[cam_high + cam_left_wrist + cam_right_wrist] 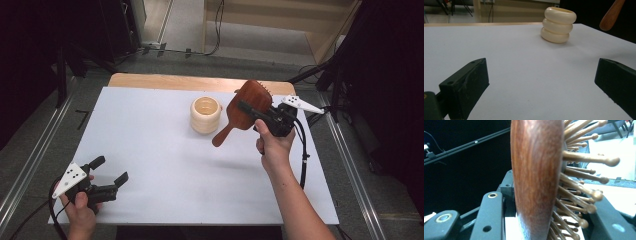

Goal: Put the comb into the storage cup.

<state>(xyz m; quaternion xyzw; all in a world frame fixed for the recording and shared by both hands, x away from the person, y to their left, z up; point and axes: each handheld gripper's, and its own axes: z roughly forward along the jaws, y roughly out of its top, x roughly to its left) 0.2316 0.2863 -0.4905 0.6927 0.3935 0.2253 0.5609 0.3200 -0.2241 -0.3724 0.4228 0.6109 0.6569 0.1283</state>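
A cream-coloured holder (205,115), shaped like three stacked rings, is seen standing upright on the white table top (165,155), towards the far middle. From the high view its open top can be looked into, and nothing is seen inside it. In the left gripper view the same holder (557,25) is seen ahead, beyond the two jaws.

A wooden paddle hairbrush (243,111) is held in the air to the right of the holder, clear of the table. Its broad head is gripped by the right gripper (260,116), with the handle slanting down and left so that its tip lies close to the holder's right side; whether the two touch cannot be told. In the right gripper view the jaws are seen clamped on the hairbrush (537,177), one against the smooth reddish back and the other on the side bearing the ball-tipped wooden bristles.

The left gripper (111,172) is held low at the near left corner of the table. Its jaws are spread wide apart, and nothing is held between them.
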